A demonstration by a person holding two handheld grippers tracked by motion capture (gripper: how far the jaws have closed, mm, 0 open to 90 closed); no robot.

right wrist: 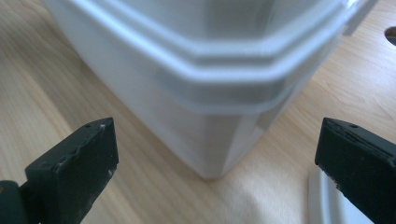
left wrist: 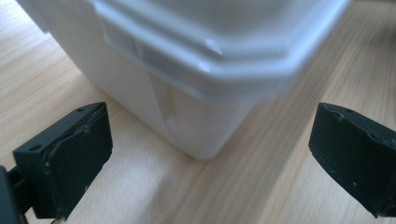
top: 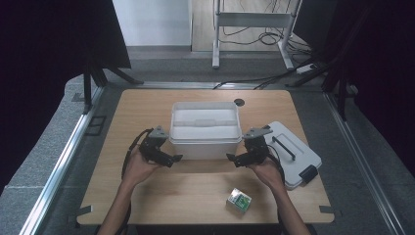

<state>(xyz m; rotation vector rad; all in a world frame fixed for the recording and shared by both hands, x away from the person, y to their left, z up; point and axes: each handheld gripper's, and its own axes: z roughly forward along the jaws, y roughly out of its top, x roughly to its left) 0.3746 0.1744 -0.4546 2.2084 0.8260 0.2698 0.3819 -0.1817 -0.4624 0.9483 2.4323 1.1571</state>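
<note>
- Left gripper (top: 177,158): jaws wide apart, holding nothing, aimed at the near left corner of the white bin (top: 205,128), close but not touching.
- Right gripper (top: 231,157): jaws equally wide, empty, near the bin's near right corner.
- The bin stands open mid-table (top: 147,196); its lid (top: 293,152) lies just to the right, behind the right hand (top: 266,169).
- Bare wood in front; a small green box (top: 239,200) sits near the front edge.
- Gripper views show each corner (left wrist: 205,149) (right wrist: 210,170) standing clear between the jaws.
</note>
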